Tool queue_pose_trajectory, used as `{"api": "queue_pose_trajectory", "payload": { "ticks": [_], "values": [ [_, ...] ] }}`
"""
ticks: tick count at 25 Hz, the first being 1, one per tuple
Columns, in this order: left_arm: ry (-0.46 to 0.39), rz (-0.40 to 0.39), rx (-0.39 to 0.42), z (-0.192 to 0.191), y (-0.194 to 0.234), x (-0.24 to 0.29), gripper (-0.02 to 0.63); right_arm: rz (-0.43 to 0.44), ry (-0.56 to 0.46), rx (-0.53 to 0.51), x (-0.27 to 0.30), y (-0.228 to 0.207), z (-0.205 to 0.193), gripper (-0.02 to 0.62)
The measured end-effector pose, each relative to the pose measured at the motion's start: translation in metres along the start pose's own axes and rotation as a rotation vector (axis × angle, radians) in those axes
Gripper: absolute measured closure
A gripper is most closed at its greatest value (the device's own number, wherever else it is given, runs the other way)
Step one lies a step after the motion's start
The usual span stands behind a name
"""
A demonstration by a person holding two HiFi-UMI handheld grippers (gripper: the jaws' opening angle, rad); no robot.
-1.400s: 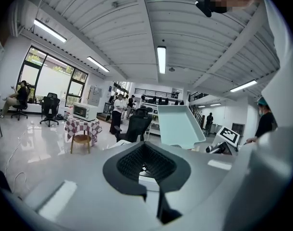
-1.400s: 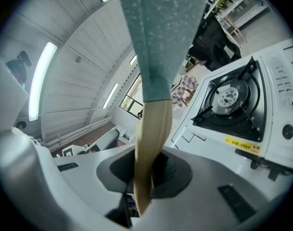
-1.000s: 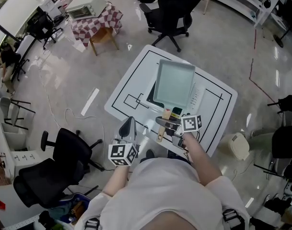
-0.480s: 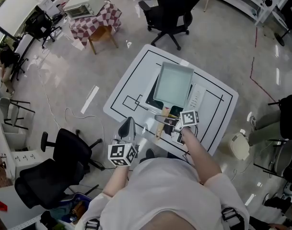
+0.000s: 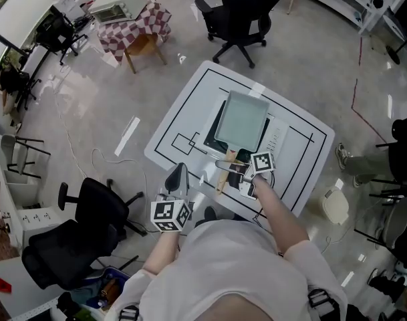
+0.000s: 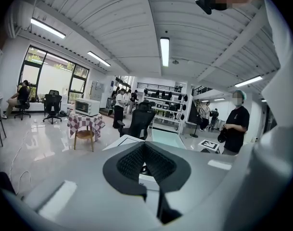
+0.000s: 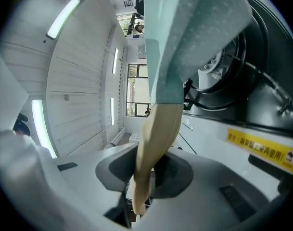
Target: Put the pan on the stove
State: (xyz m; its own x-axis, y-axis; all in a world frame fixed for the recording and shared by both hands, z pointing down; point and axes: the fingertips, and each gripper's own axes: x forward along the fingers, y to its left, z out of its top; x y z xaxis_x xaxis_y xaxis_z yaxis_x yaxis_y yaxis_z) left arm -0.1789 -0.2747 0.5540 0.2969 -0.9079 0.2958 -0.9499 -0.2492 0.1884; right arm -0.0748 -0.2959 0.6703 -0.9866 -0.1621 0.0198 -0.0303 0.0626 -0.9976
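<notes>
The square pale-green pan (image 5: pixel 242 119) lies flat over the black stove (image 5: pixel 212 136) on the white table (image 5: pixel 183 112). Its wooden handle (image 5: pixel 224 172) points back at me. My right gripper (image 5: pixel 235 169) sits at the handle's end. In the right gripper view the handle (image 7: pixel 156 138) runs between the jaws of that gripper (image 7: pixel 146 177), which have just been opening and stand slack around it. The pan (image 7: pixel 199 28) fills that view's top, with the stove (image 7: pixel 261 95) beside it. My left gripper (image 5: pixel 178 174) hangs at the table's near edge, fingertips together and empty (image 6: pixel 144 146).
Black office chairs stand beyond the table (image 5: pixel 240 15) and at my left (image 5: pixel 89 226). A small checkered table with a toaster oven (image 5: pixel 126 9) is far left. A pale round object (image 5: pixel 335 206) lies on the floor at the right. People stand across the room (image 6: pixel 235 126).
The pan has come down and levelled over the stove, looking smaller than before. My right gripper sank with the handle. The left gripper has stayed put.
</notes>
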Motion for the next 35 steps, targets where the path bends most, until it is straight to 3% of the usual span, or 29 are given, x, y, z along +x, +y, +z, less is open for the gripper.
{"api": "queue_pose_trajectory", "payload": {
  "ticks": [4, 7, 12, 29, 35],
  "values": [
    [0.004, 0.007, 0.001, -0.001, 0.001, 0.001, 0.595, 0.044, -0.001, 0.035, 0.003, -0.001, 0.004, 0.517],
    [0.009, 0.008, 0.003, -0.002, 0.0, 0.003, 0.595, 0.043, -0.004, 0.074, 0.003, -0.009, 0.005, 0.515],
    [0.011, 0.011, 0.004, -0.003, -0.002, 0.003, 0.595, 0.004, 0.009, 0.05, 0.004, -0.013, 0.002, 0.514],
    [0.009, 0.001, 0.001, -0.002, -0.005, 0.003, 0.595, -0.001, -0.053, 0.095, 0.007, -0.014, 0.007, 0.506],
    [0.009, 0.002, 0.0, -0.003, -0.005, 0.001, 0.595, -0.007, -0.101, 0.154, 0.0, -0.02, 0.012, 0.402]
  ]
}}
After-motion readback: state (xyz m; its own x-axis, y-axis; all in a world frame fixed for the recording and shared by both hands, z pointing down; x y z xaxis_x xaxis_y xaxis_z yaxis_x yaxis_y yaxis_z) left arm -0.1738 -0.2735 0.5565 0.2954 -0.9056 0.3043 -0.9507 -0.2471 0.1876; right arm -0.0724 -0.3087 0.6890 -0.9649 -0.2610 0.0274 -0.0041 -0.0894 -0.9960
